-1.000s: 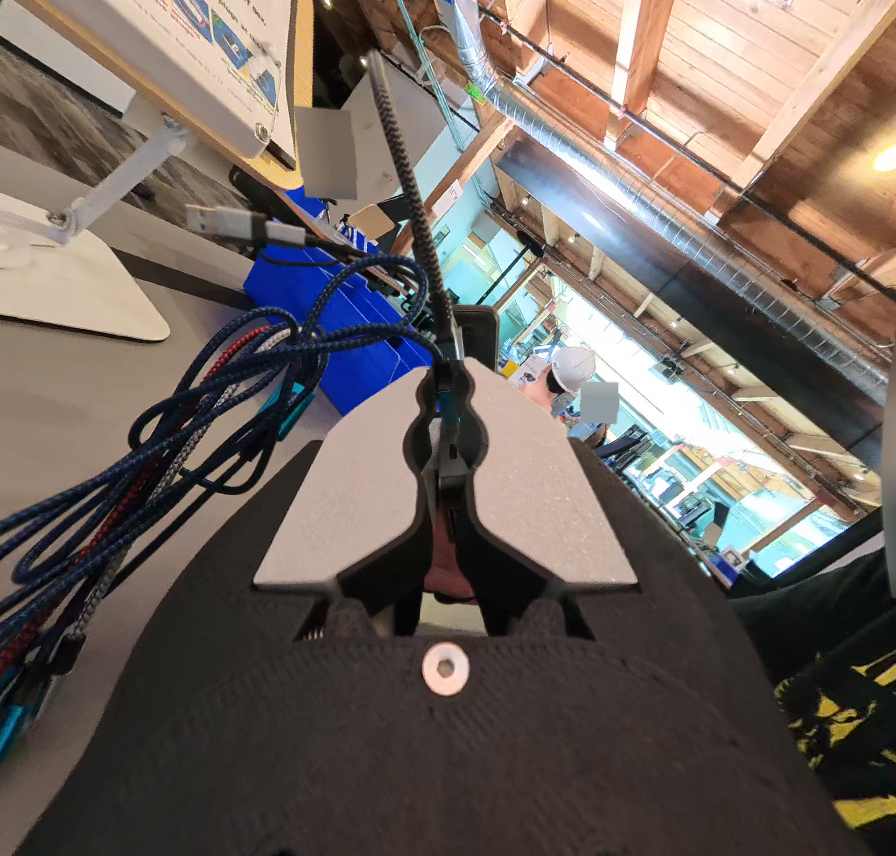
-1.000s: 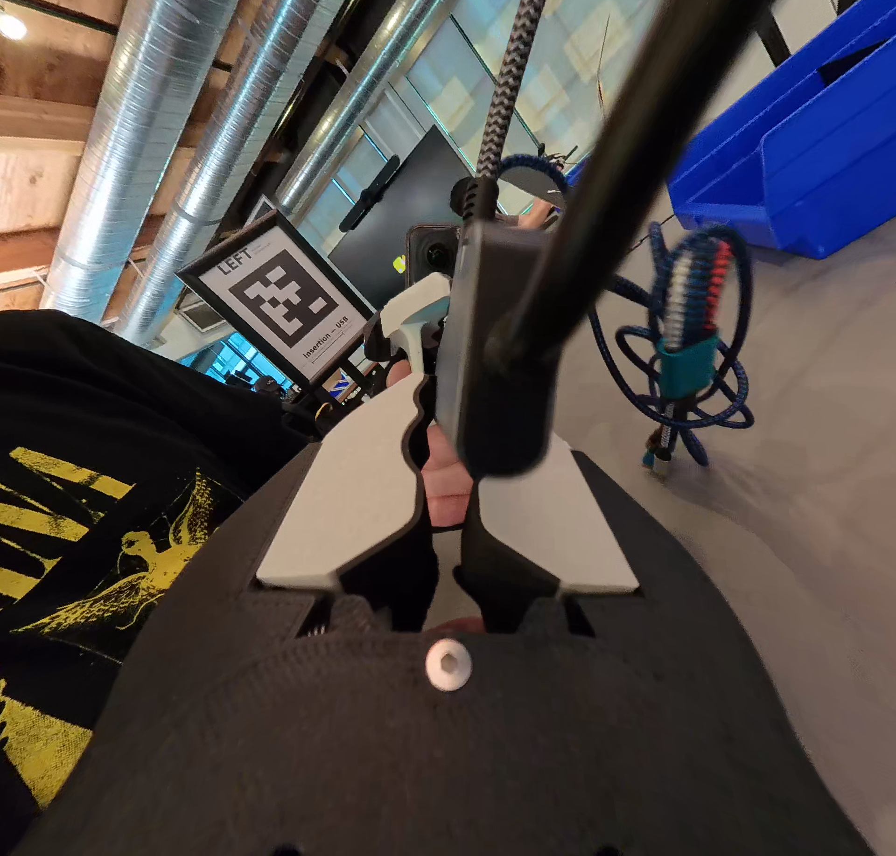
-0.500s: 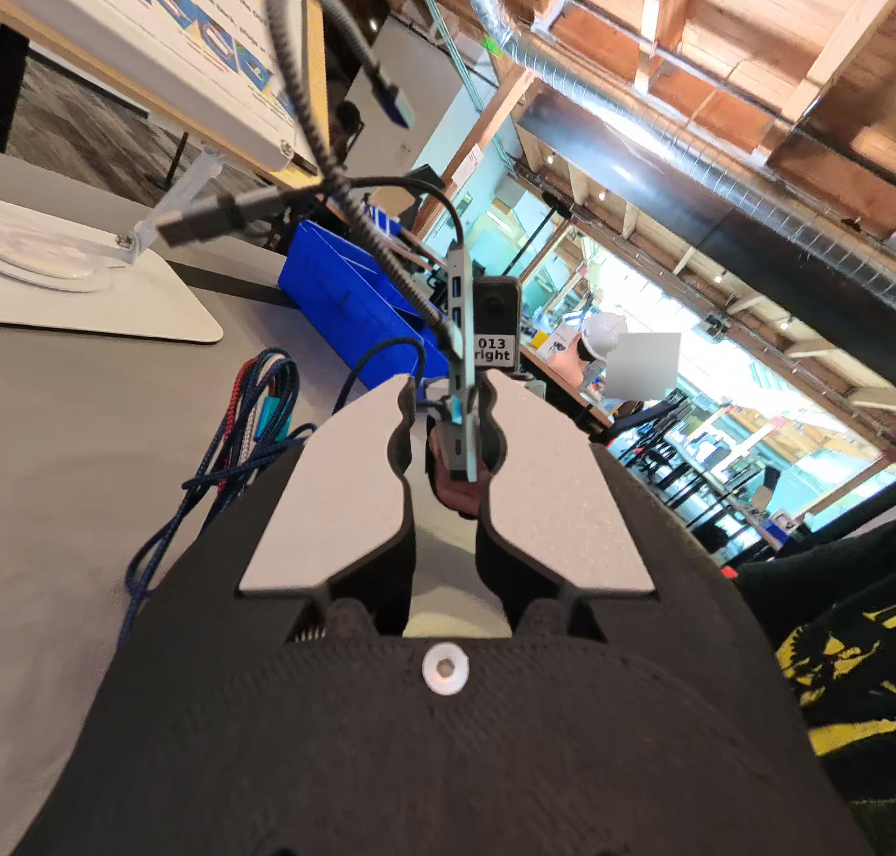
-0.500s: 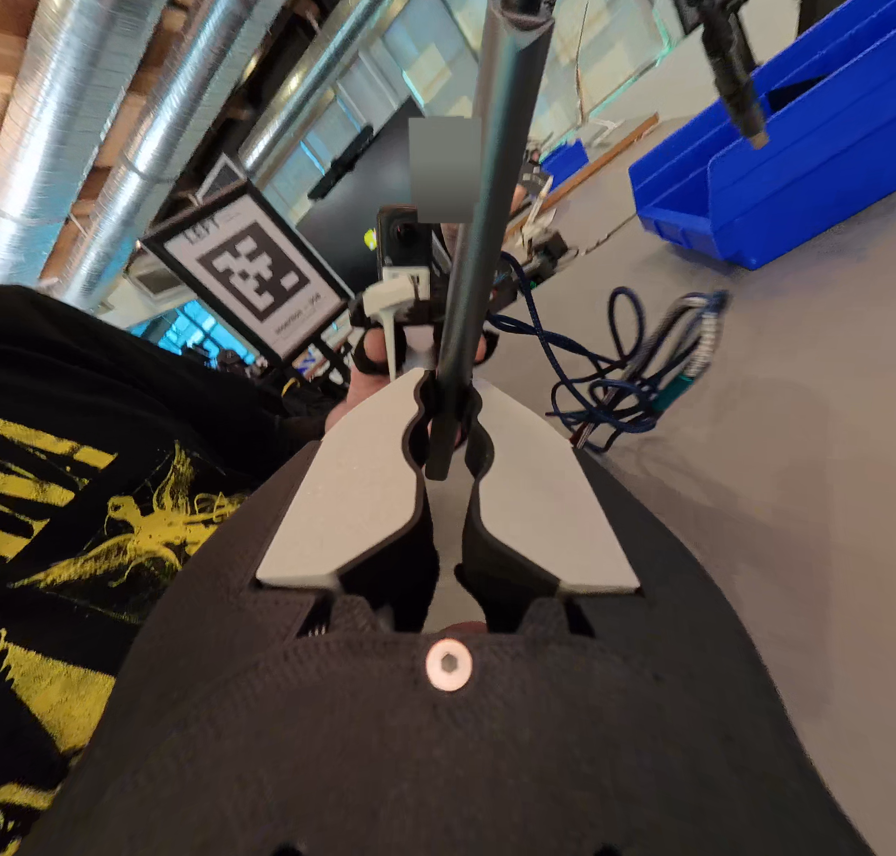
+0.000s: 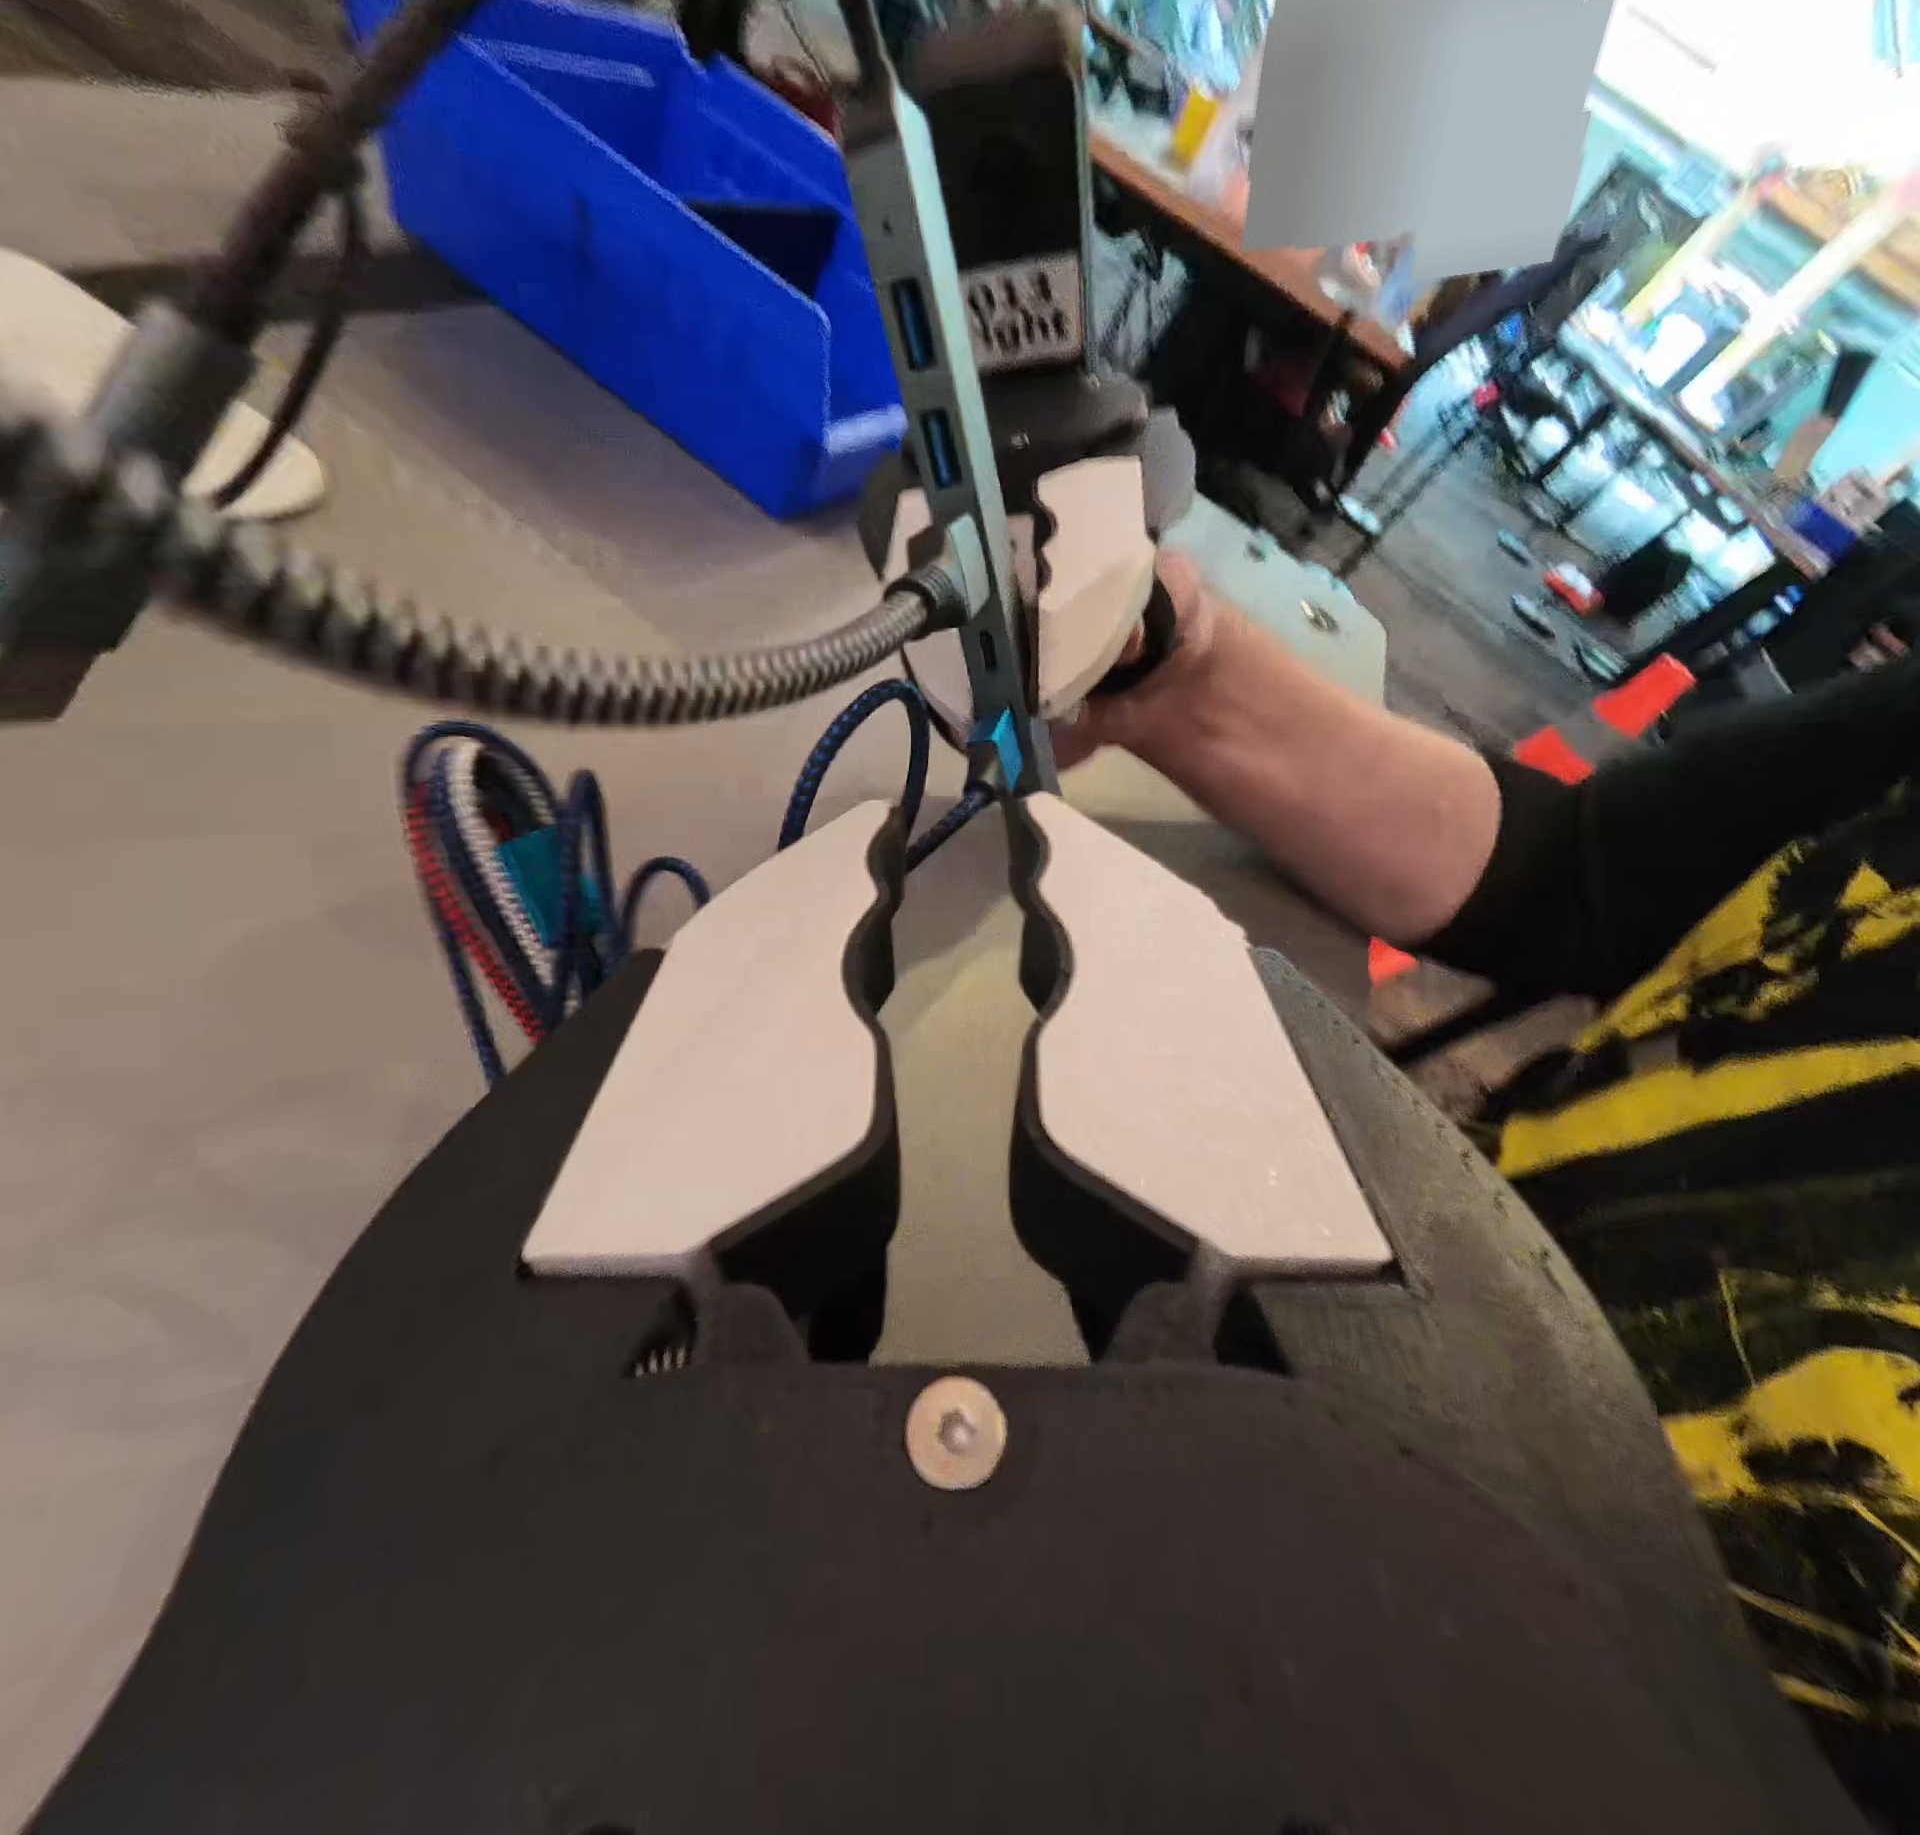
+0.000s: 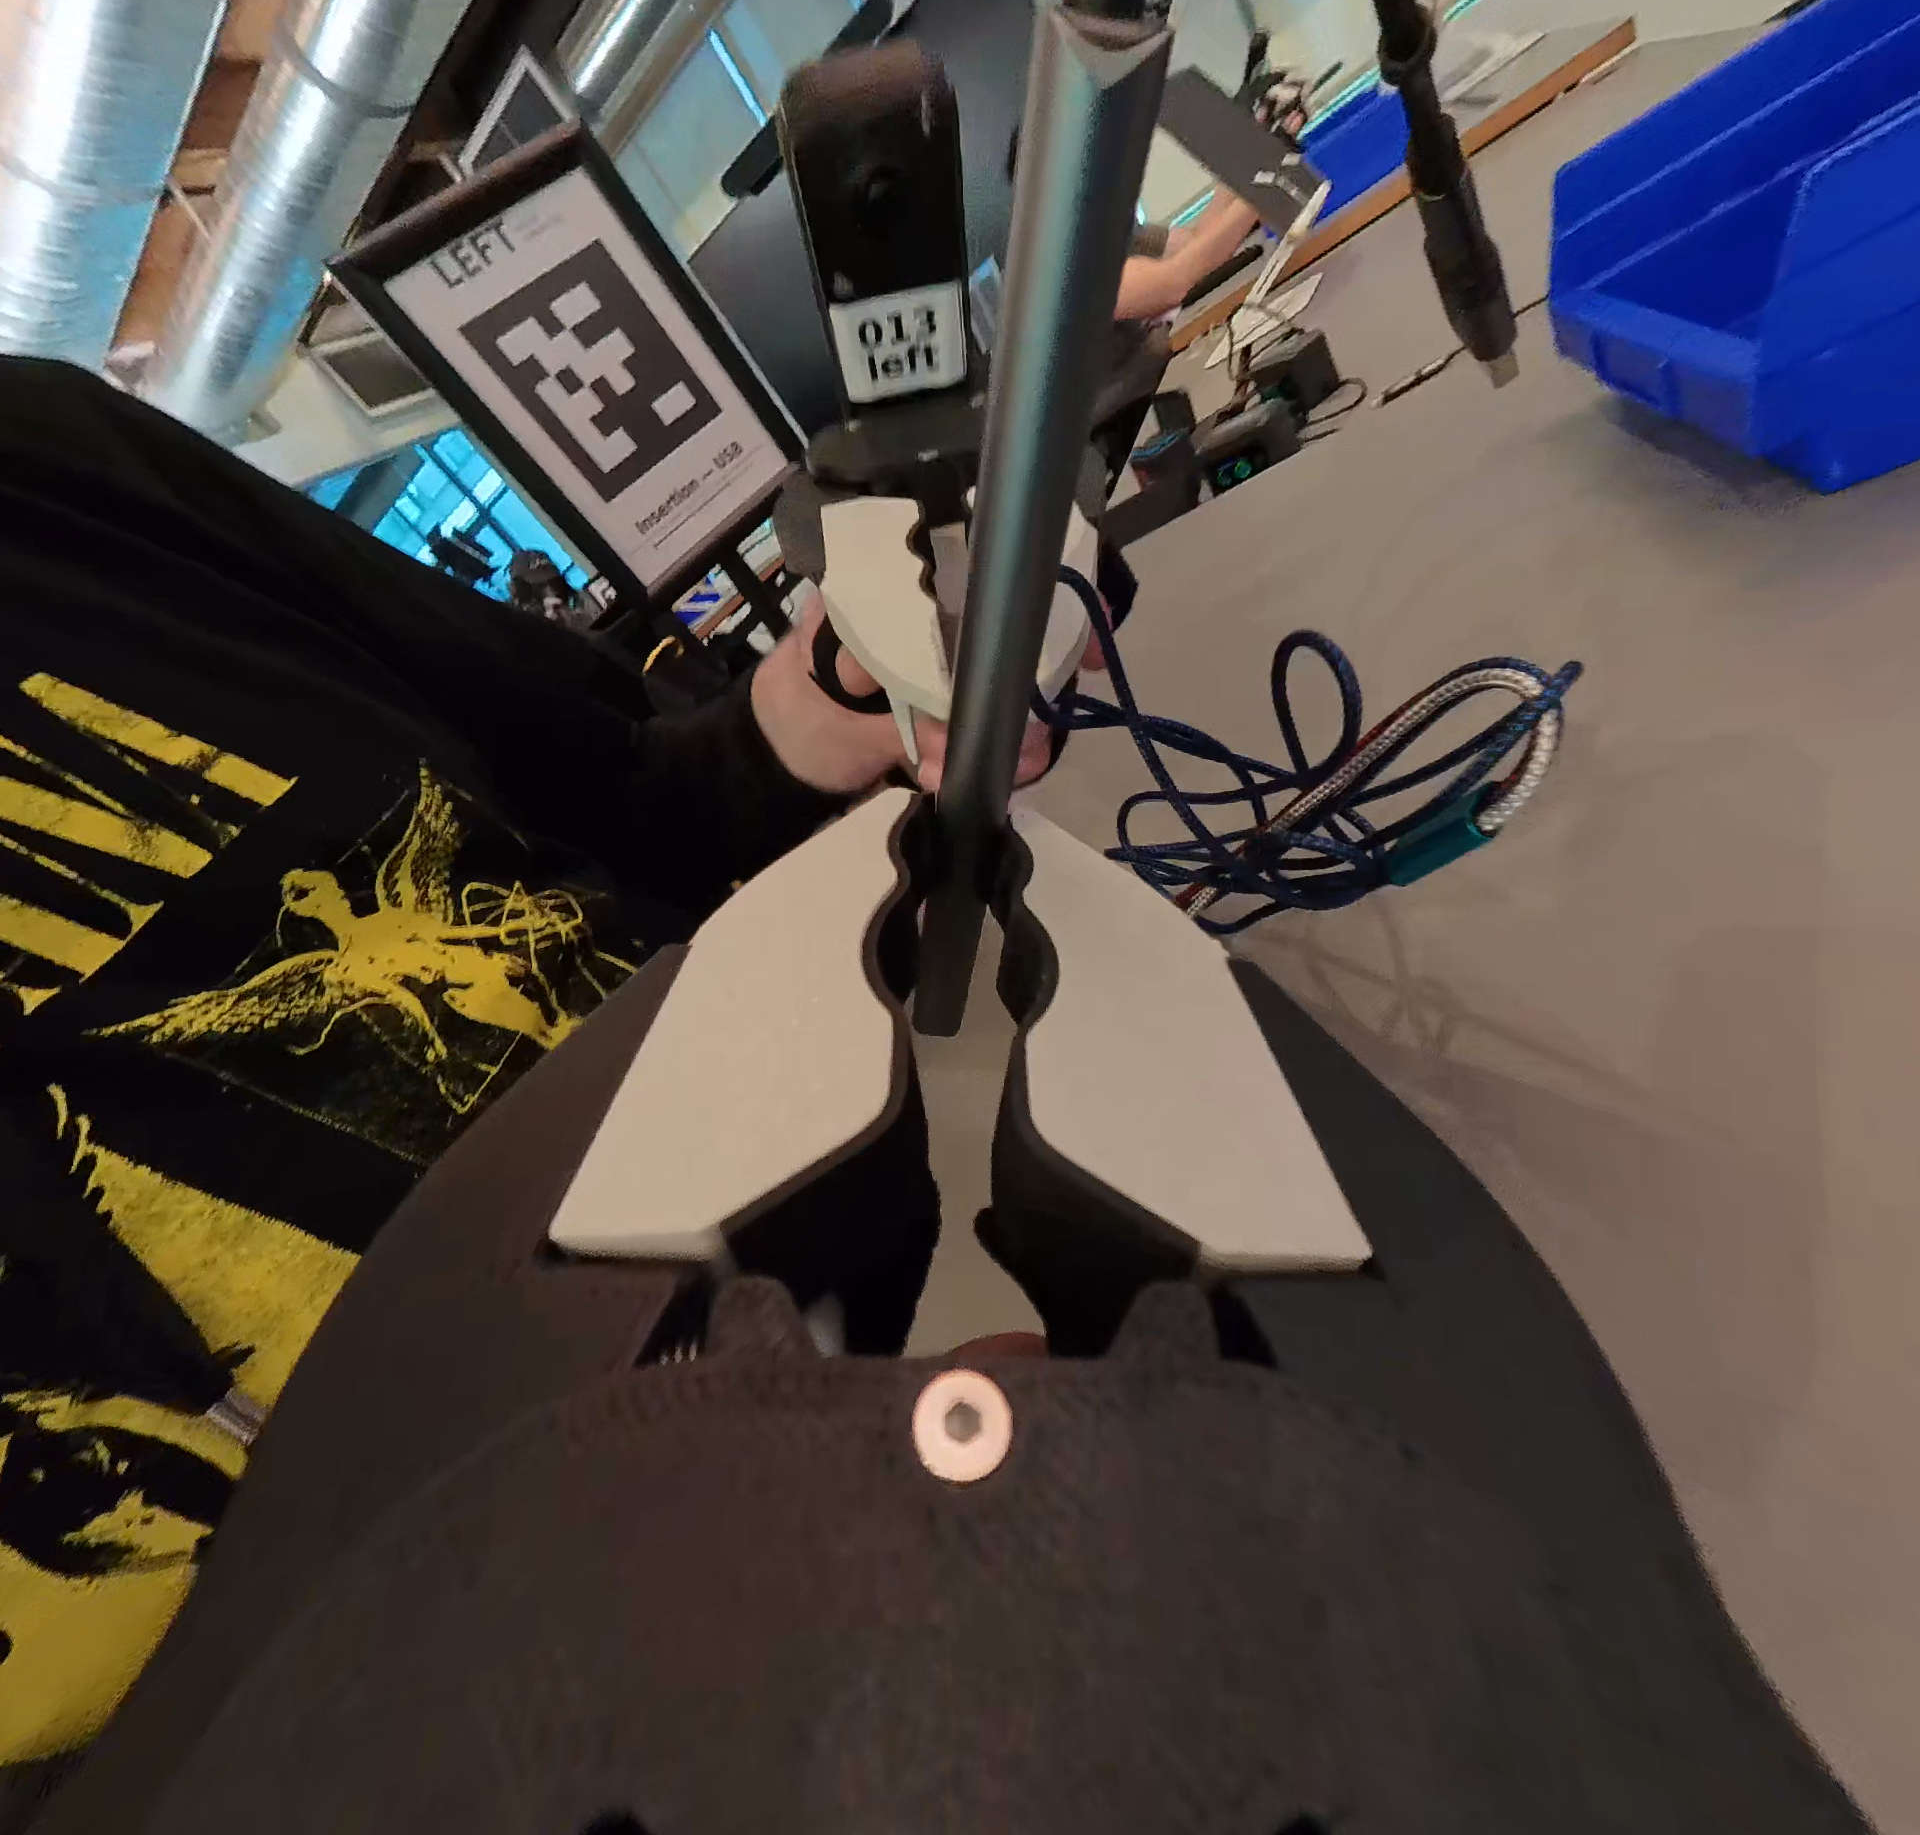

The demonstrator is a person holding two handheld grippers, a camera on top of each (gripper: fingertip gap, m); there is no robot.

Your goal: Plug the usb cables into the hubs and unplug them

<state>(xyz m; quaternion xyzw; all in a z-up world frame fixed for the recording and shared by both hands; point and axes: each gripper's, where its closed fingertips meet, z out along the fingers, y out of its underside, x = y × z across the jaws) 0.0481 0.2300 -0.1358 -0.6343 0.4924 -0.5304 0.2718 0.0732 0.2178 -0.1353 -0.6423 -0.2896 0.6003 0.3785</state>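
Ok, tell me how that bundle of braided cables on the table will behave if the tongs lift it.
The bundle of braided cables will probably be floppy: its loops sprawl loosely over the table. The teal band cinches only one spot, so the free loops would likely dangle and swing. It looks light, though a trailing loop might snag.

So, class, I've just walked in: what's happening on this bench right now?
A person is working with two handheld grippers over a grey table. The right gripper clamps a slim grey USB hub upright by its lower end. Two cables are plugged into the hub: a grey braided cable and a blue cable. The left gripper has its fingers open just below the blue plug, holding nothing.
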